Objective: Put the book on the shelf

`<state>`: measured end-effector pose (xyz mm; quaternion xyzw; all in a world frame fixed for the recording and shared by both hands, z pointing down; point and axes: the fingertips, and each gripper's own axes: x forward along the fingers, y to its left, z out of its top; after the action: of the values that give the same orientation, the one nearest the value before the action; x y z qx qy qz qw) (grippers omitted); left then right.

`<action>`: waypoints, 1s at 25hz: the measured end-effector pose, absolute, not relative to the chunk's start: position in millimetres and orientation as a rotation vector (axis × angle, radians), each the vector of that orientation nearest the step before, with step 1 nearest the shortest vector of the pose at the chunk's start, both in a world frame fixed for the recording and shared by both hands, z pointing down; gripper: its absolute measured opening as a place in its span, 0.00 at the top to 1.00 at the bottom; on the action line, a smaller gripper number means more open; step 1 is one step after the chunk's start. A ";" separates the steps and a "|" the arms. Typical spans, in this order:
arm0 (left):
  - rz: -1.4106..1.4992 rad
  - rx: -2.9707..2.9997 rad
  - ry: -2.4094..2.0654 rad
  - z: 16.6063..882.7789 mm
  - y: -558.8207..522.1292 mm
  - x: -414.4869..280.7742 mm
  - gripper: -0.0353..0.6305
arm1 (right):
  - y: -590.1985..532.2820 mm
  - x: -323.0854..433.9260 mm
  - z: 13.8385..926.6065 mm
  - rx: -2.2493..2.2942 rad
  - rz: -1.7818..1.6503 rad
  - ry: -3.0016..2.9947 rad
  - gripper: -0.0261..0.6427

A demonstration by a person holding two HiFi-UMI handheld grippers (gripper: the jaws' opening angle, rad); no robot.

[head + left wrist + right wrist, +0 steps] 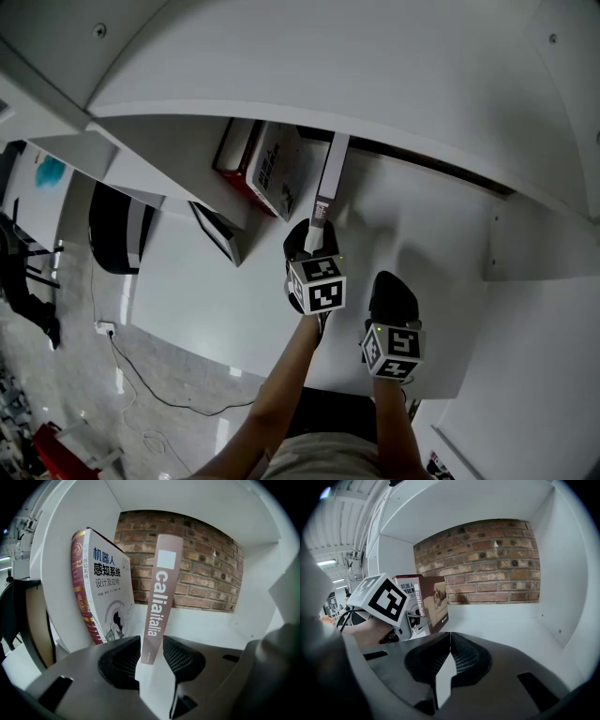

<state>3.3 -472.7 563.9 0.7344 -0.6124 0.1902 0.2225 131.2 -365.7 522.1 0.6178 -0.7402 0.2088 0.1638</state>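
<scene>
A thick glossy red-spined book [101,597] is leaning against the white shelf [220,620] wall. Just right, the thin brown book [159,592], matte with white lettering, is tilting inside the brick-backed compartment, pinched by the left gripper [151,641]. Only the right gripper view is showing its pictured cover. The right gripper [450,637] is hanging empty, jaws pressed together.

Black left claw [314,232] and right claw [393,281] each bear a white black-patterned cube [317,284].
</scene>
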 end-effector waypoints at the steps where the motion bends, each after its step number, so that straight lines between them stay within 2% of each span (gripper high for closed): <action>1: 0.512 2.026 -1.700 561.1 -469.0 1.7 0.71 | -365.1 130.3 520.6 1.757 0.589 -2.113 0.94; 9: 0.483 2.006 -1.670 545.8 -429.1 -3.6 0.72 | -356.8 121.9 508.2 1.744 0.569 -2.153 0.94; 15: 0.484 1.990 -1.670 541.1 -392.9 -5.8 0.88 | -344.5 118.4 499.6 1.730 0.543 -2.168 0.94; 25: 0.489 2.078 -1.623 516.6 -336.2 15.0 0.90 | -317.4 117.7 480.8 1.751 0.521 -2.206 0.94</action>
<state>15.0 -336.2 516.6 0.7546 -0.5891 0.1774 0.2280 117.7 -317.4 480.8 0.6056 -0.7627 0.1801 0.1383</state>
